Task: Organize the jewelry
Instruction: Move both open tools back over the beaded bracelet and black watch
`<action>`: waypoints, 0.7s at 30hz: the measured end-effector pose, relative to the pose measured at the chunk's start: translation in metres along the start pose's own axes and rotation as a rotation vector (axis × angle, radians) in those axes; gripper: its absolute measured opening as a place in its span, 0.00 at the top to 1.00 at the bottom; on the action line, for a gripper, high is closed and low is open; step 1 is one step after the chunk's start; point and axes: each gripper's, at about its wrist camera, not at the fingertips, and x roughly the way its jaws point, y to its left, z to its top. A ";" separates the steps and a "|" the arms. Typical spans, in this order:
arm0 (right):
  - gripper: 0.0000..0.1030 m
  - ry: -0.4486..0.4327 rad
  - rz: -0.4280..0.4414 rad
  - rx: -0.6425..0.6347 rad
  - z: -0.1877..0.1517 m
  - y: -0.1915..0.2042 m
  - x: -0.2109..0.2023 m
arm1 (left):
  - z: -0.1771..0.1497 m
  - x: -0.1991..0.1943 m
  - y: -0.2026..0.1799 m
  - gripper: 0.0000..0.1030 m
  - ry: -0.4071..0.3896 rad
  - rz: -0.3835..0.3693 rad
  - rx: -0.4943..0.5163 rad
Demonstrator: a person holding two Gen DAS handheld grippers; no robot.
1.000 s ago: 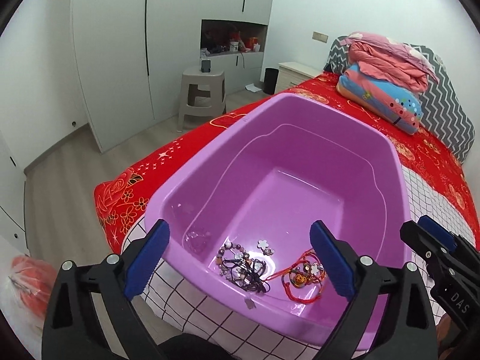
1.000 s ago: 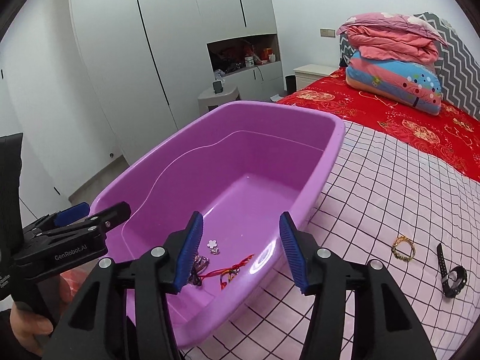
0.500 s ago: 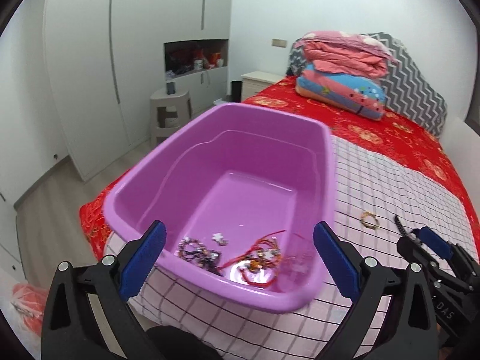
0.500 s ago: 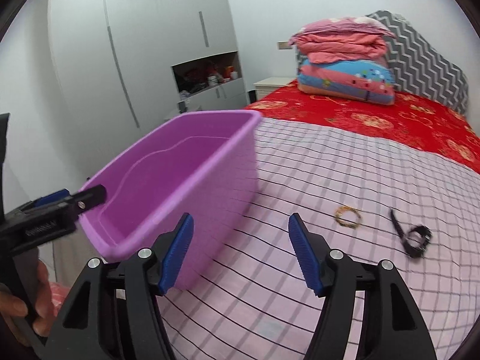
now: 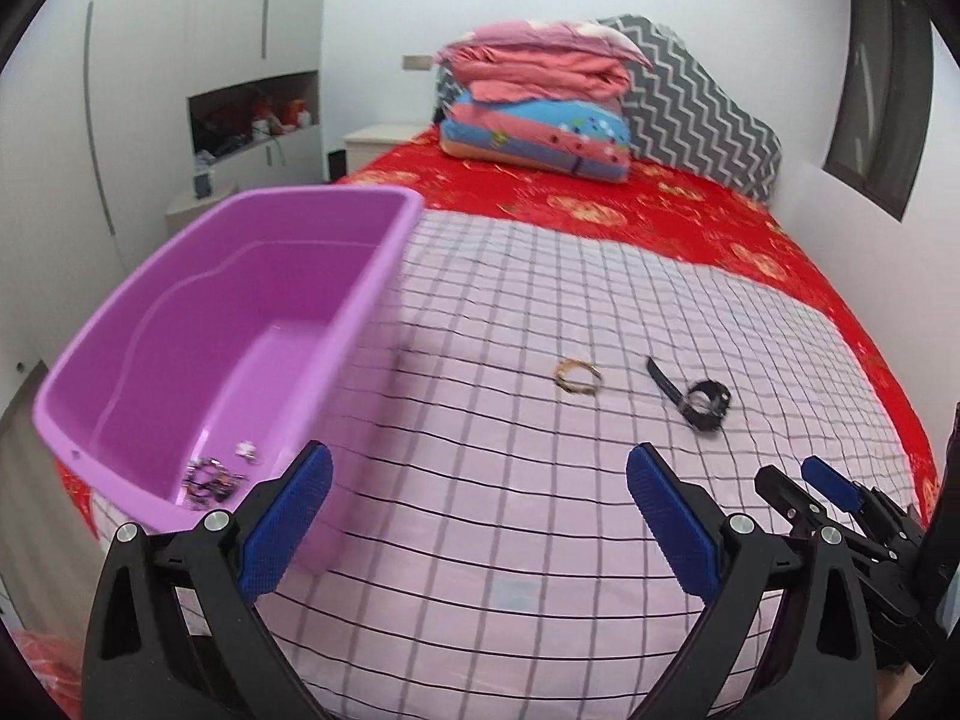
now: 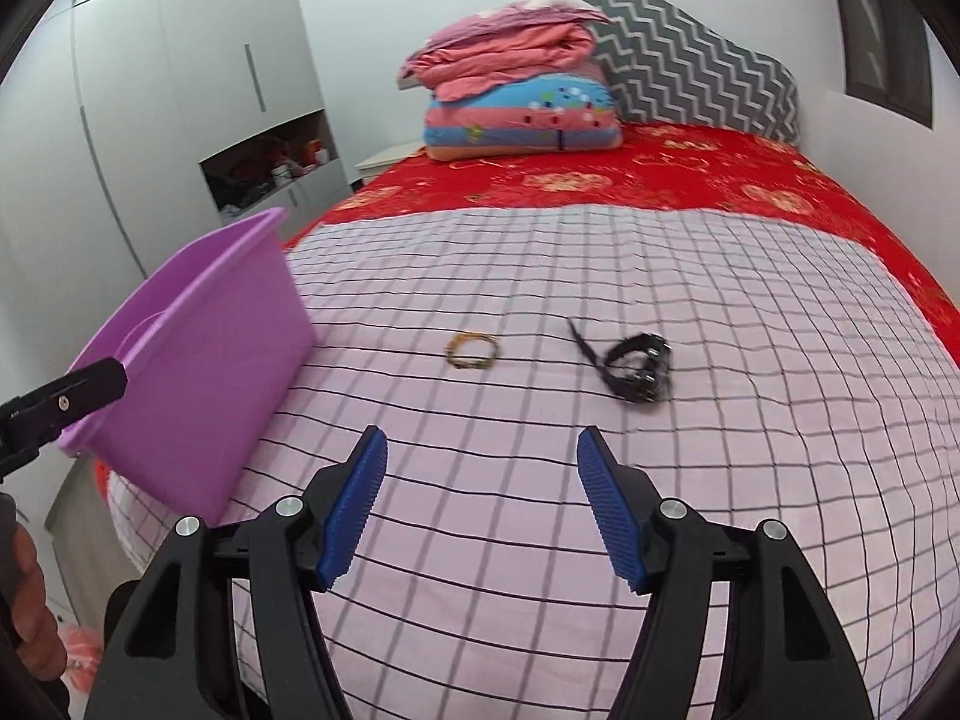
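Both grippers' fingers gape wide, empty (bracelet and watch lie ahead)

A bed is covered by a checked sheet. A purple tub sits at its left edge. A gold bracelet and black watch are laid near the middle, apart; folded bedding is stacked at the head.
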 end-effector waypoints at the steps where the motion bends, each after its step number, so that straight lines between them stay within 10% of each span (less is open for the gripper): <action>1: 0.39 0.005 -0.011 0.020 -0.002 -0.010 0.003 | -0.001 0.008 -0.008 0.06 0.012 -0.010 0.009; 21: 0.39 0.117 -0.141 0.283 0.027 -0.116 0.133 | 0.022 0.194 -0.056 0.06 0.171 0.035 -0.004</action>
